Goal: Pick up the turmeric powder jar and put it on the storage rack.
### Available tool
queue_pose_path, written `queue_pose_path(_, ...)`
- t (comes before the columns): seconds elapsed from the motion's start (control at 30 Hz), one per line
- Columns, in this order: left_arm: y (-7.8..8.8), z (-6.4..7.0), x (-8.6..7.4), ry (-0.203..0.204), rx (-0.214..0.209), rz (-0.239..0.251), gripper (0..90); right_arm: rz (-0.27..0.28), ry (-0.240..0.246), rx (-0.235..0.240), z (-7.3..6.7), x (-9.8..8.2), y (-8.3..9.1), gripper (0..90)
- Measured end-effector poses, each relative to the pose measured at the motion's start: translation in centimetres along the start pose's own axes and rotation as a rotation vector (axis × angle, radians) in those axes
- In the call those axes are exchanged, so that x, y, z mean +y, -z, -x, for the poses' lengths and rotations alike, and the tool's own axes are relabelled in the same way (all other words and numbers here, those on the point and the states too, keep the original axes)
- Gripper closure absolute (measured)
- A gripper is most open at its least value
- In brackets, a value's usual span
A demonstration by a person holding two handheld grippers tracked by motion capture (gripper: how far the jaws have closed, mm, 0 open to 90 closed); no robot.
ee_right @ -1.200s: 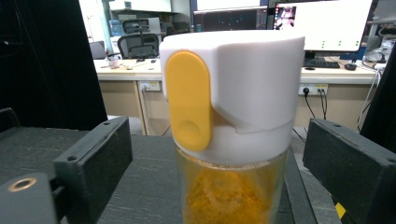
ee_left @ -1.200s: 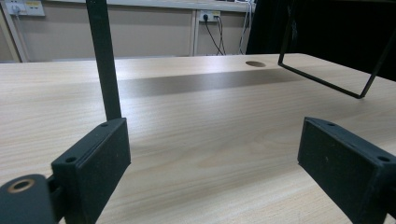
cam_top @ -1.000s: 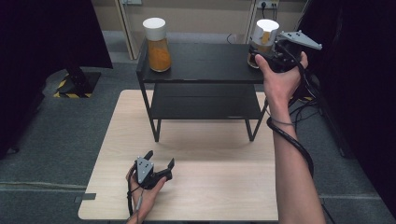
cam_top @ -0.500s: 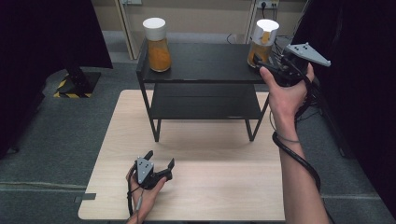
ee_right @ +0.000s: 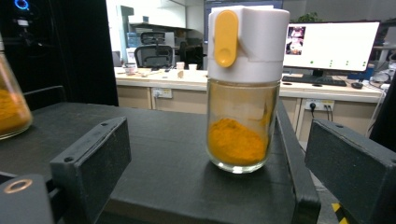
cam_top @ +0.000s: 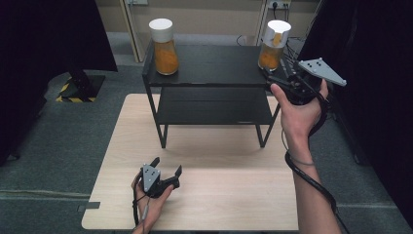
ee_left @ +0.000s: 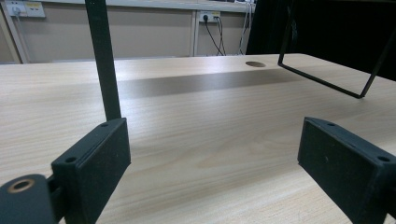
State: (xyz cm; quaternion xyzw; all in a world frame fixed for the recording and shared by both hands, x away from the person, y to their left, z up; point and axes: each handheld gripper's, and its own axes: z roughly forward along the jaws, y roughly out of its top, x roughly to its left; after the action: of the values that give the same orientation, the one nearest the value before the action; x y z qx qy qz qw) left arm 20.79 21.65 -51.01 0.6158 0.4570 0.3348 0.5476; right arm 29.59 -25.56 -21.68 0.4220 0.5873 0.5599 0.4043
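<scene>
Two glass jars of orange powder with white lids stand on the top of a black two-tier shelf (cam_top: pixel 214 63): one at the left (cam_top: pixel 164 46), one at the right (cam_top: pixel 273 45). My right gripper (cam_top: pixel 280 73) hovers open just in front of the right jar, apart from it. In the right gripper view that jar (ee_right: pixel 243 88), with a yellow tab on its lid, stands upright ahead of the open gripper (ee_right: pixel 217 140). My left gripper (cam_top: pixel 167 165) rests open on the wooden table (cam_top: pixel 234 195), nothing between its jaws (ee_left: pixel 215 135).
The shelf stands at the table's far half; one of its legs (ee_left: pixel 105 60) rises just ahead of the left gripper and a foot frame (ee_left: pixel 327 79) lies to the right. The left jar (ee_right: pixel 11 102) shows at the edge of the right gripper view. Dark curtains flank the table.
My right gripper has drawn back from the right jar, lower and toward the person. The jar stays on the shelf. The left gripper has not moved.
</scene>
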Motion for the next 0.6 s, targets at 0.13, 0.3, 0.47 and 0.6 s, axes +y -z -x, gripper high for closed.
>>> queue_pose_path(0.13, 0.0, 0.0, 0.0, -0.001, 0.0, 0.0, 8.8, 0.007, 0.007, 0.013, -0.2, -0.5, 0.8, 7.3)
queue_pose_path(0.3, 0.0, 0.0, 0.0, -0.003, 0.0, 0.0, 8.8, 0.035, 0.013, 0.037, 0.0, -1.4, 1.7, 7.2)
queue_pose_path(0.47, 0.0, 0.0, 0.0, -0.003, 0.0, 0.0, 8.8, 0.012, 0.005, 0.05, -0.1, -2.1, 2.4, 7.2)
queue_pose_path(0.6, 0.0, 0.0, 0.0, -0.003, 0.0, -0.001, 8.8, -0.001, 0.01, 0.056, -0.1, -3.0, 3.0, 7.2)
